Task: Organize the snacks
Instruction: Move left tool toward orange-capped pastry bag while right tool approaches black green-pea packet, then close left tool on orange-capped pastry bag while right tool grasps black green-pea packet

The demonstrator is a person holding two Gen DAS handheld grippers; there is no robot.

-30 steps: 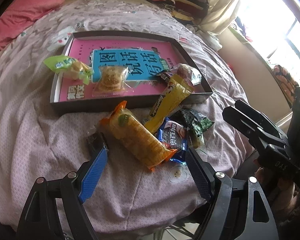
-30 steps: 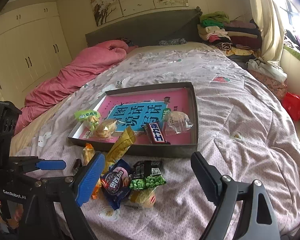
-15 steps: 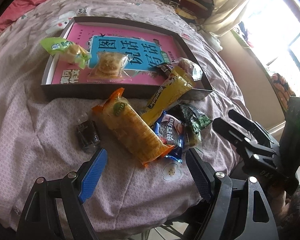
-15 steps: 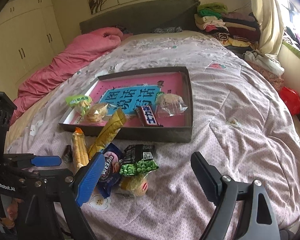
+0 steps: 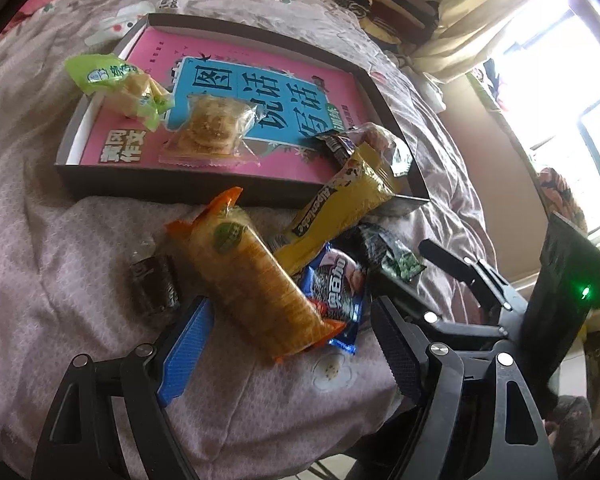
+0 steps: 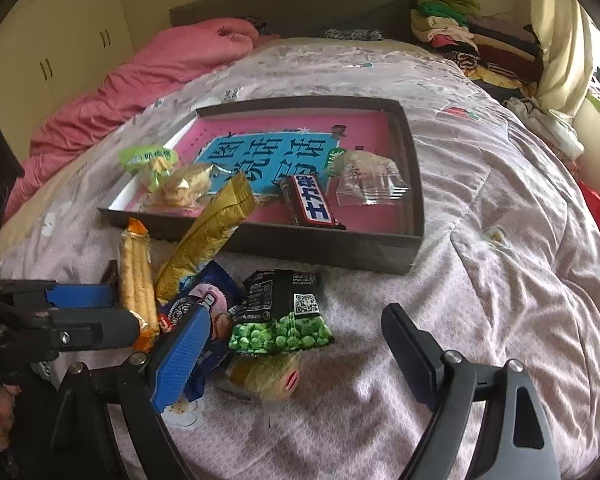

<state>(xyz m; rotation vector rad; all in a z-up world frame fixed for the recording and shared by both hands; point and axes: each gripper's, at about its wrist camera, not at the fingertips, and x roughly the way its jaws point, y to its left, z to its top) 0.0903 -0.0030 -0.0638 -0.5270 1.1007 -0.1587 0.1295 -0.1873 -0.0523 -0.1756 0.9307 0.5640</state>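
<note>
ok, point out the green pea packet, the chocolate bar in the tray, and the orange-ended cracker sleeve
green pea packet (image 6: 281,314): right wrist view, packet middle
chocolate bar (image 6: 313,201): right wrist view, white lettering
cracker sleeve (image 5: 256,284): left wrist view, mid-sleeve

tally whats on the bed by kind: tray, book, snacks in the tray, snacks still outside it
tray: 1
book lining it: 1
snack packs inside: 4
snack packs outside, counting the yellow one leaning on the rim: 6
total: 12
</note>
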